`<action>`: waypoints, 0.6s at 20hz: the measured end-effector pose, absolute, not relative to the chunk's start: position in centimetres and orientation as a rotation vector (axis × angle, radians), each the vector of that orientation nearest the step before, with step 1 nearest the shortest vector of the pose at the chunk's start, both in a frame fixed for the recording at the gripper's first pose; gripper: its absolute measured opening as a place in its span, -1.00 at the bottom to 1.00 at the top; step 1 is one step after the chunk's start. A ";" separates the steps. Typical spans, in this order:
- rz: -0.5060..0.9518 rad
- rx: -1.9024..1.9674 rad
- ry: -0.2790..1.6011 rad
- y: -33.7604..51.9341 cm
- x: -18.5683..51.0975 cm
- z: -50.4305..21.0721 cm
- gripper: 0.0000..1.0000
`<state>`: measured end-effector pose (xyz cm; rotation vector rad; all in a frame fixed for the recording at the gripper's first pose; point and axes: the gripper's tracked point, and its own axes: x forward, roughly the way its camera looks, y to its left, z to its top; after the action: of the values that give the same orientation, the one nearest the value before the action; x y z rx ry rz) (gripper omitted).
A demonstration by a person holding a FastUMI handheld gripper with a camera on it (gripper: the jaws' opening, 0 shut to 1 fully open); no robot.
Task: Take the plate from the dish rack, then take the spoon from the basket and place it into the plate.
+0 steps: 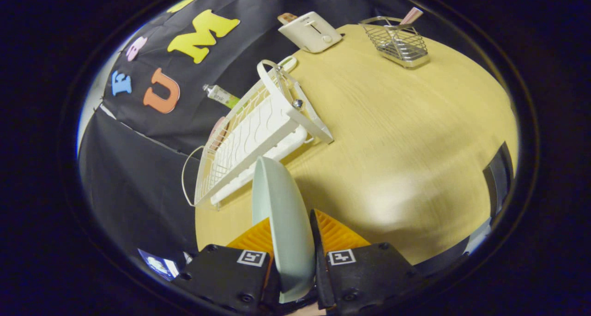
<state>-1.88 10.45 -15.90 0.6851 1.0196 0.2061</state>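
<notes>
The plate [281, 214] stands edge-on between the jaws, its lower rim hidden behind them. In the far wire basket [397, 41], only a pinkish handle [411, 15] shows above the rim. A tube [220, 95] and a pink item [216, 132] lie half hidden behind the dish rack [258, 131]

You are working in a staged kitchen corner inside a recording booth, as shown by the light wooden table [397, 136] set against a black cloth wall [138, 177], with a white dish rack [258, 136], a toaster [310, 32] and a wire basket [397, 41] laid out on it.
</notes>
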 end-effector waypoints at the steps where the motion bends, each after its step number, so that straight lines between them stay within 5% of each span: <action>1: 0.201 0.682 1.019 10.2 -1.9 -16.1 -0.26; 12: 0.211 0.548 0.958 9.8 -1.7 -15.4 0.42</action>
<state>-1.69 9.76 -15.38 0.5484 0.9582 0.2115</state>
